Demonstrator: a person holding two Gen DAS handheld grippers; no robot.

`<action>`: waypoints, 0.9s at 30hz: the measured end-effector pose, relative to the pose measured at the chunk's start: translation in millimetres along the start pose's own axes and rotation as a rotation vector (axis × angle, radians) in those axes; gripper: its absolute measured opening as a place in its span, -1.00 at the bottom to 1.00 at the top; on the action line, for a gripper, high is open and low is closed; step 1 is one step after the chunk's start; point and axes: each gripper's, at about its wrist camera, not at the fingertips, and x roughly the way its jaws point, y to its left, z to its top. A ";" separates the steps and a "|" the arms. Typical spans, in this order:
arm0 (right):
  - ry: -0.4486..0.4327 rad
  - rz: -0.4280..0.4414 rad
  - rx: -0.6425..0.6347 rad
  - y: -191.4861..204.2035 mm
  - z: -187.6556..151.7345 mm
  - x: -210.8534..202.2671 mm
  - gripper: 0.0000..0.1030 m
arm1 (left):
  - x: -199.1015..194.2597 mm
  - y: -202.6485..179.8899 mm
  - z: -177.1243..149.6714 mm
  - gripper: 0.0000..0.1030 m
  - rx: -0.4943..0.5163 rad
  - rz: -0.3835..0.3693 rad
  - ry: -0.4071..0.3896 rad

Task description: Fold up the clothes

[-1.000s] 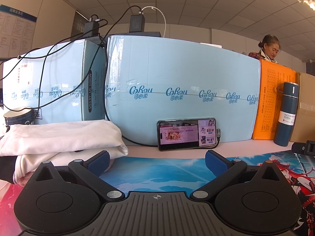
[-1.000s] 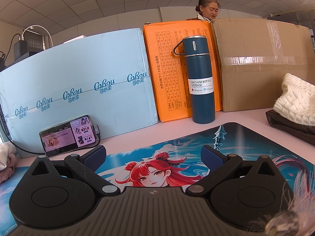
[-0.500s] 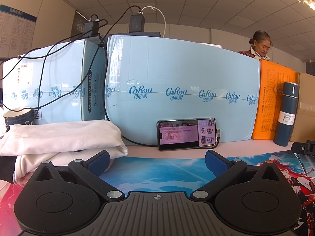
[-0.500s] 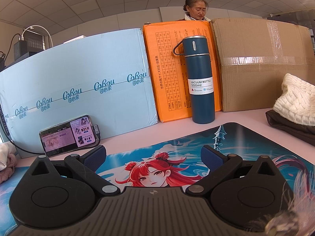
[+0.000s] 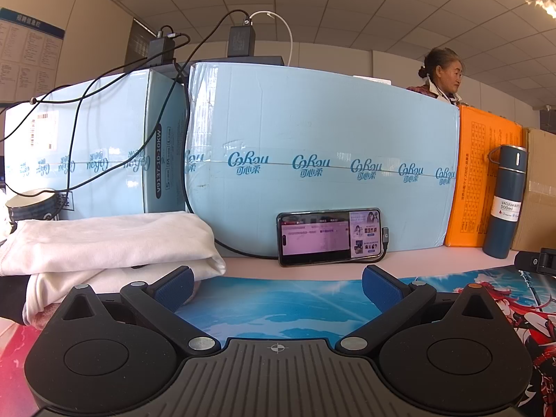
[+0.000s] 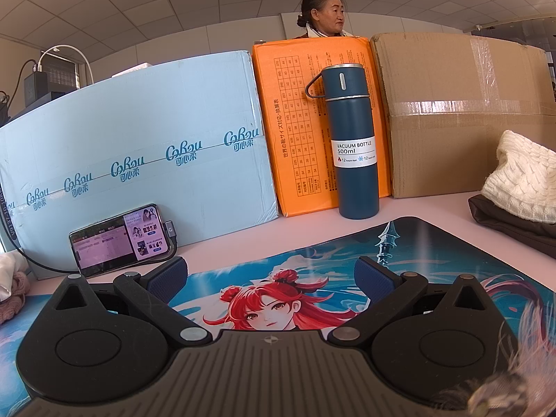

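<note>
A stack of folded white clothes [image 5: 104,243] lies at the left of the table, just beyond my left gripper's left finger. My left gripper [image 5: 276,283] is open and empty, low over the printed desk mat [image 5: 278,299]. My right gripper [image 6: 271,274] is open and empty over the same mat [image 6: 434,243]. A white knitted garment [image 6: 521,180] lies on a dark folded garment [image 6: 510,226] at the right of the table. A bit of white and pink cloth [image 6: 10,285] shows at the left edge of the right wrist view.
Light blue boxes [image 5: 312,146], an orange box [image 6: 292,121] and a brown carton [image 6: 451,111] wall the back of the table. A phone [image 5: 330,236] leans on the blue box with a cable. A blue vacuum bottle [image 6: 352,139] stands by the orange box. A woman [image 6: 323,14] stands behind. A bowl [image 5: 31,205] sits far left.
Both grippers have stayed still and open. The woman behind the boxes has moved to the left and turned her head.
</note>
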 end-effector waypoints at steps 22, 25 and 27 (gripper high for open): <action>-0.004 0.060 0.022 0.6 -1.6 -1.3 1.00 | -13.4 -3.6 2.0 1.00 -0.005 -0.035 -0.060; -0.032 0.074 0.040 0.4 -2.5 -10.3 1.00 | -15.3 -1.9 2.5 1.00 -0.024 -0.070 -0.071; -0.047 0.094 0.034 2.7 -3.9 -17.7 1.00 | -17.2 -2.9 2.4 1.00 -0.026 -0.090 -0.087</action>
